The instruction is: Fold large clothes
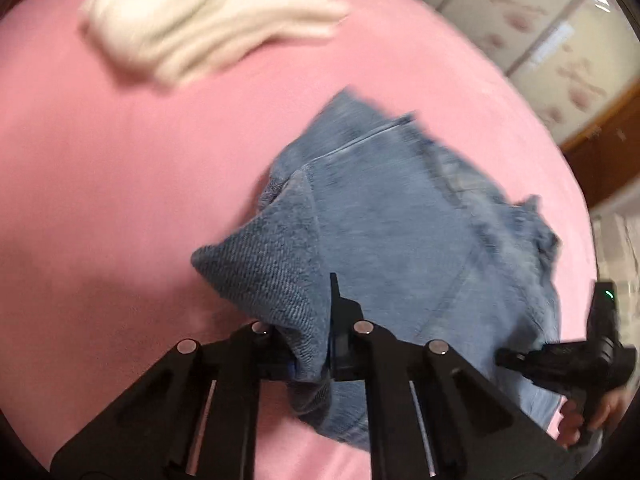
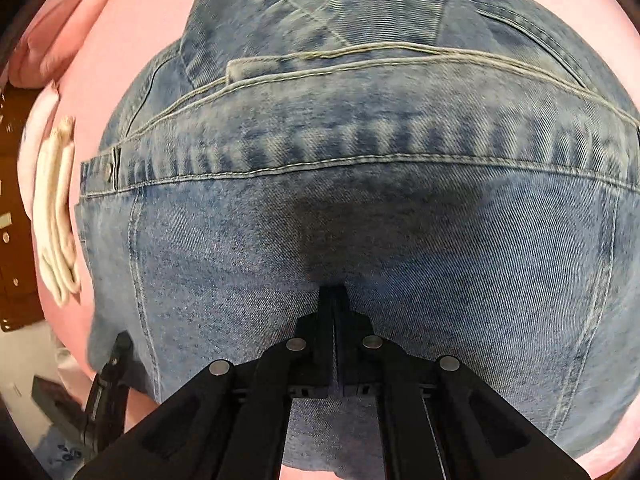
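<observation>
1. Left gripper (image 1: 316, 344): jaws clamped on a raised fold of the denim garment (image 1: 400, 240), which spreads ahead and to its right over the pink bedcover (image 1: 120, 200).
2. Right gripper (image 2: 333, 300): jaws together, tips pressed into the denim; whether cloth is pinched cannot be told.
3. White folded cloth (image 1: 200, 32): well beyond the left gripper, apart from the denim.
4. No container in view.

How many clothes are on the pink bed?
2: the blue jeans bunched in the middle under both tongs, and a white garment lying beyond them. Others may be hidden.
</observation>
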`<state>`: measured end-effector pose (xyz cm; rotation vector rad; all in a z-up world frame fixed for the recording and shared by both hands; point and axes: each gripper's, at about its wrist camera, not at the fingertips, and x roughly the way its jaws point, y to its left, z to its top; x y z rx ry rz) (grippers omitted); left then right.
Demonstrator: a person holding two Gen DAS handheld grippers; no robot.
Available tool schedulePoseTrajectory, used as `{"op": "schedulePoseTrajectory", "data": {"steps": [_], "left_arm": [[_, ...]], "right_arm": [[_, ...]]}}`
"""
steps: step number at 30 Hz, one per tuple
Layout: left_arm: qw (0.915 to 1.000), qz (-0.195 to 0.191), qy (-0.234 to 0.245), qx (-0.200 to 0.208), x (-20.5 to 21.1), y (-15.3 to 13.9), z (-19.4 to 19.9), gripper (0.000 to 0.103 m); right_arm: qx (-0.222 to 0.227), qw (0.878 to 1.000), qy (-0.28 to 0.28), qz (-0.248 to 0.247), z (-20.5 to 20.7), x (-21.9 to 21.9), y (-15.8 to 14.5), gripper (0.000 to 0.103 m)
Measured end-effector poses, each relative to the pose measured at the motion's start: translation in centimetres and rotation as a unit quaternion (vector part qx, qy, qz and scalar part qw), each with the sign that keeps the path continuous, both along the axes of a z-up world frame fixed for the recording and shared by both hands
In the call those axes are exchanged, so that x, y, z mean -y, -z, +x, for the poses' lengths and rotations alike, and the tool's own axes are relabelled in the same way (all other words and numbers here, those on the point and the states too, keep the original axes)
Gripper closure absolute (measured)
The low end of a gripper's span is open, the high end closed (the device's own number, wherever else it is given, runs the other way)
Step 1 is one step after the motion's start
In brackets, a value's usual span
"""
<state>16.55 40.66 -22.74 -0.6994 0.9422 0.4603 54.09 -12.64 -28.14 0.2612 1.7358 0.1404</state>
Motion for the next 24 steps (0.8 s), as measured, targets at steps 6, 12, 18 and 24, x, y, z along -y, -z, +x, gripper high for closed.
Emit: {"op": "schedulePoseTrajectory", "data": {"steps": [6,12,18,24], "left_arm": [[0.9919,0.058,0.059,0.096,4.2,-7.2,0.5,0.097],[0.9759,0.072,0.109,0.175,11.1,-13.6,1.4,0.098],[0.9333,0.134,0.249,0.221,23.3,-17.1,0.9,0.098],[0.9125,0.161,0.344,0.150,36.5,-15.7,0.9,0.098]], "right_arm": [[0.024,0.999,0.023,0.007,-2.5,0.9,-0.8,0.102],[0.059,0.983,0.129,0.114,-6.0,6.1,-0.7,0.103],[0.103,0.949,0.194,0.225,-9.1,11.1,0.0,0.103],[0.122,0.911,0.206,0.335,-11.1,15.4,0.6,0.103]]}}
